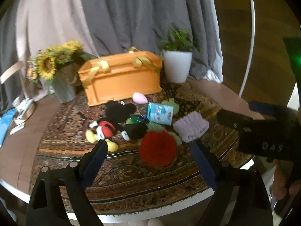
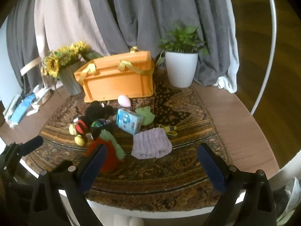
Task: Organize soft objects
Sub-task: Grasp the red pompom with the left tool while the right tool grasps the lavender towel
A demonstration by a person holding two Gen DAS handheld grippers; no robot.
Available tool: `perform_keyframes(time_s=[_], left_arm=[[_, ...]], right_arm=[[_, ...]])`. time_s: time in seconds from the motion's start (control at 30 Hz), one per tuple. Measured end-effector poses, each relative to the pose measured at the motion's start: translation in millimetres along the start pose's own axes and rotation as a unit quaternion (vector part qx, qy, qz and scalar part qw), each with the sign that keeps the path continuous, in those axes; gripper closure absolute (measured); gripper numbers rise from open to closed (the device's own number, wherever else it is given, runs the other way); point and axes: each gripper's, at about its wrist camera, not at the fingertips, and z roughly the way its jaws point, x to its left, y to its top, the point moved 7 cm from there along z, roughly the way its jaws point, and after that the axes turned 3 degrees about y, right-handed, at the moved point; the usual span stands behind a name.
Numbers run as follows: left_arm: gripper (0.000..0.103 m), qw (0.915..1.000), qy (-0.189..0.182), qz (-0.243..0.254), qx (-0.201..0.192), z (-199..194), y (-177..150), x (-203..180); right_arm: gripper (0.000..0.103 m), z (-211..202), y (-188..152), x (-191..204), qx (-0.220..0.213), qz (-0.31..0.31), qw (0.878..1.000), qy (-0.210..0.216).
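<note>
Soft things lie on a patterned rug (image 1: 131,177) in front of an orange crate (image 1: 120,77) (image 2: 116,79): a Mickey plush (image 1: 111,122) (image 2: 84,124), a red strawberry plush (image 1: 158,148) (image 2: 109,156), a lilac folded cloth (image 1: 191,127) (image 2: 151,146), a blue tissue pack (image 1: 160,113) (image 2: 128,120), a pink egg-shaped toy (image 1: 139,97) (image 2: 124,100) and a green plush (image 1: 170,104) (image 2: 145,115). My left gripper (image 1: 148,146) is open and empty, just short of the strawberry. My right gripper (image 2: 152,150) is open and empty, short of the lilac cloth.
A sunflower vase (image 1: 64,88) stands left of the crate and a white plant pot (image 1: 177,67) stands right of it. Grey curtains hang behind. Papers and blue items (image 1: 11,120) lie at the table's left edge. A white hoop (image 1: 252,37) arcs on the right.
</note>
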Motion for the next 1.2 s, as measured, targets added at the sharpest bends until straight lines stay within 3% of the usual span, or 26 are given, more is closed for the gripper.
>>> perform_keyframes(time_s=[0.4,0.8,1.2], left_arm=[[0.025,0.9978,-0.036,0.013,0.055,69.2,-26.7,-7.0],[0.035,0.9975,-0.025,0.008,0.066,113.1,-38.5,-14.4],[0.056,0.9968,-0.040,-0.016,0.067,134.8,-41.7,-20.0]], right_arm=[[0.019,73.5,-8.8,-7.5,0.055,-0.008,0.998,0.008],[0.028,125.5,-13.9,-10.9,0.073,-0.018,0.995,0.059],[0.032,148.4,-21.0,-13.6,0.085,0.005,0.991,0.103]])
